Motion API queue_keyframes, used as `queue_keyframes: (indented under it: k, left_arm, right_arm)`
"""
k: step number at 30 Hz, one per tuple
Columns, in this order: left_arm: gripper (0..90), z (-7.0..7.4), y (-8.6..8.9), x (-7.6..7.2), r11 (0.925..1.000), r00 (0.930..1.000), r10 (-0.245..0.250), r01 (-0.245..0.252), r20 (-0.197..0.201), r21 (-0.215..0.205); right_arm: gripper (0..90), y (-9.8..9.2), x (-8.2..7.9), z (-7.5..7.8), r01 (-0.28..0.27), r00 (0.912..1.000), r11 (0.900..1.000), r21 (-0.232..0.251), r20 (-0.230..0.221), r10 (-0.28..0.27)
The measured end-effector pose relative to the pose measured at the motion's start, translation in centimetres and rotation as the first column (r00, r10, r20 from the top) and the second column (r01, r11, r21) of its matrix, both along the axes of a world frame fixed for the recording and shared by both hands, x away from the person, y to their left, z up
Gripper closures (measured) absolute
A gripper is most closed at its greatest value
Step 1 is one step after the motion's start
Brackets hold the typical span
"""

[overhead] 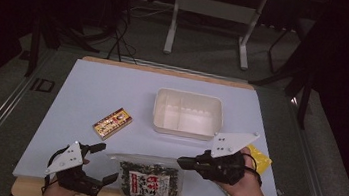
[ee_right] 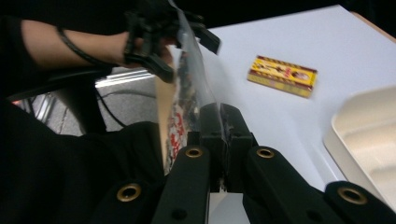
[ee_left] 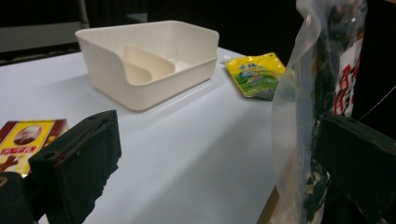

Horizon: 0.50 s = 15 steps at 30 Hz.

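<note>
Right gripper view: our right claw (ee_right: 219, 122) is clenched on the seaweed bag's (overhead: 148, 181) clear top edge at the counter's (overhead: 113, 90) near edge, while our released left claw (overhead: 99, 162) flanks the bag for support.

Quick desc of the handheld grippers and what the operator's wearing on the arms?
Both grippers are black, two-jawed, with blocky black pads. The left gripper and the right gripper each carry a pale grey three-cornered plate with small dark holes. In the right gripper view, brass-coloured rivets sit in the right one's linkage bars. Forearms are bare, with no sleeves in view; a thin black cable loops over the left wrist.
</note>
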<state>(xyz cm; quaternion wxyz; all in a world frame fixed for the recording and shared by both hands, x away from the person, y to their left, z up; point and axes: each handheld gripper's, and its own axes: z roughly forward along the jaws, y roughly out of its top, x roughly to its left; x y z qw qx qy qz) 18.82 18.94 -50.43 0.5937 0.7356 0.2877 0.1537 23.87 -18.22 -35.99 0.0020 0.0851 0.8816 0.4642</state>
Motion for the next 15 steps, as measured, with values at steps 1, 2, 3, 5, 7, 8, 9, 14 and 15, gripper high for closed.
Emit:
queue_keyframes:
  k: [1, 2, 3, 5, 7, 8, 9, 14, 15]
  left_arm:
    - [1.1, 0.0, -0.1, 0.0, 1.0000, 1.0000, 0.001, -0.001, 0.001, 0.001]
    - [1.1, 0.0, -0.1, 0.0, 1.0000, 1.0000, -0.005, 0.005, 0.002, 0.001]
    - [1.1, 0.1, -0.1, 0.0, 1.0000, 1.0000, -0.007, 0.007, 0.001, 0.001]
    - [1.1, 0.1, -0.1, 0.0, 0.9999, 0.9999, -0.010, 0.010, 0.002, 0.004]
    - [1.1, 0.3, 0.0, 0.0, 0.9999, 0.9999, -0.011, 0.011, 0.002, -0.002]
    - [1.1, 0.3, 0.0, 0.1, 0.9999, 0.9999, -0.012, 0.012, 0.004, -0.004]
    - [1.1, 0.4, 0.0, 0.1, 0.9999, 0.9999, -0.015, 0.015, 0.003, -0.005]
    - [1.1, 1.1, -0.6, 0.3, 0.9988, 0.9989, -0.048, 0.048, 0.004, 0.007]
    - [1.1, 1.2, -0.7, 0.4, 0.9985, 0.9986, -0.053, 0.053, 0.005, 0.011]
  right_arm:
    - [89.8, 0.0, -0.2, 0.3, -0.002, 0.9999, 1.000, 0.007, 0.012, 0.002]
    - [89.8, 0.0, -0.3, 0.7, -0.009, 0.9997, 1.000, 0.009, 0.022, 0.009]
    - [89.8, 0.0, -0.4, 1.0, -0.018, 0.9996, 1.000, 0.020, 0.023, 0.017]
    - [89.8, -0.2, -0.4, 1.7, -0.017, 0.9992, 0.999, 0.035, 0.036, 0.016]
    - [89.8, -0.4, -0.4, 2.3, -0.007, 0.9986, 0.999, 0.047, 0.053, 0.004]
    - [89.8, -0.5, -0.4, 2.7, -0.001, 0.9974, 0.999, 0.047, 0.072, -0.002]
    - [89.8, -0.7, -0.4, 3.0, 0.004, 0.9967, 0.999, 0.053, 0.080, -0.008]
    - [89.8, -1.3, 0.0, 4.1, 0.033, 0.9930, 0.997, 0.068, 0.111, -0.040]
    - [89.7, -1.6, 0.2, 4.5, 0.044, 0.9911, 0.996, 0.075, 0.122, -0.054]
